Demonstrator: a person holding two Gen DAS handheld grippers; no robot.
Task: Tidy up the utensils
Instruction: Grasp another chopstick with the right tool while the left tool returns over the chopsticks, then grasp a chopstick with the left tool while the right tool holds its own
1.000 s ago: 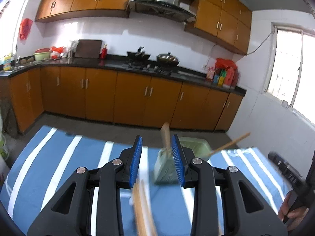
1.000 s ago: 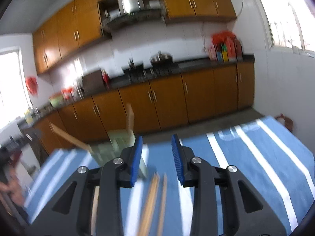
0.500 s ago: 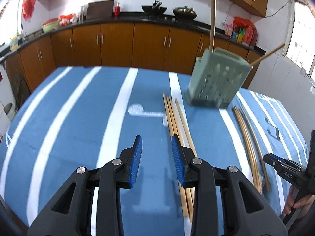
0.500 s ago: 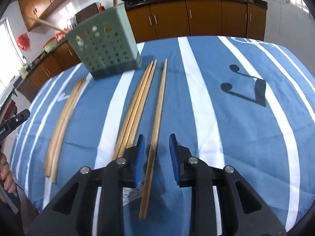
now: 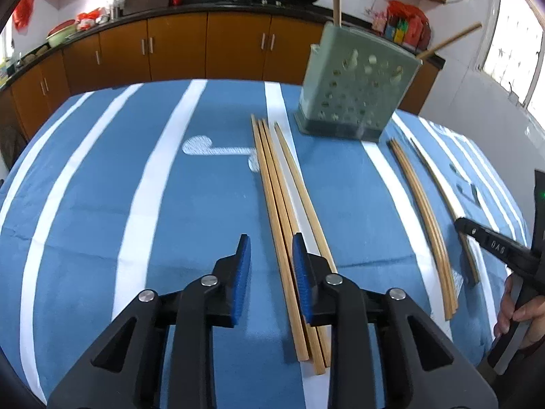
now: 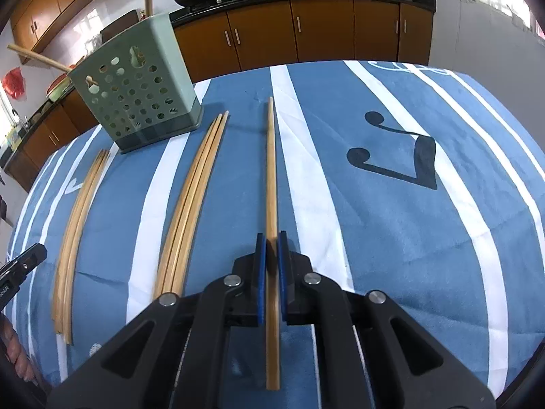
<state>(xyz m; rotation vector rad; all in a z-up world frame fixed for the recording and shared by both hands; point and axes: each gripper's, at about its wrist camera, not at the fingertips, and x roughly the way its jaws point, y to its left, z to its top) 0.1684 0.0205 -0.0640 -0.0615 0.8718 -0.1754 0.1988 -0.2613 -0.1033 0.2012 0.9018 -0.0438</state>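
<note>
A green perforated utensil holder (image 5: 357, 92) (image 6: 139, 85) stands at the far side of the blue striped cloth, with two chopsticks upright in it. Several loose chopsticks (image 5: 282, 204) lie in a bundle in front of it. My left gripper (image 5: 271, 238) hangs low over their near ends, its jaws closing; the leftmost stick runs between the pads, which do not press on it. My right gripper (image 6: 271, 235) is shut on a single chopstick (image 6: 271, 170) lying apart on the right. The left wrist view shows the right gripper (image 5: 477, 235) at the far right.
Three more chopsticks (image 6: 194, 187) (image 5: 425, 211) lie between the two grippers. The tablecloth (image 6: 408, 238) bears a dark music-note print (image 6: 391, 160) on the right. A hand (image 5: 521, 310) holds the right gripper's handle. Kitchen cabinets (image 5: 204, 47) stand beyond the table's far edge.
Both grippers dropped and tilted down from facing the kitchen to just above the table. The right jaws closed on the single chopstick. The left jaws narrowed a little over the bundle.
</note>
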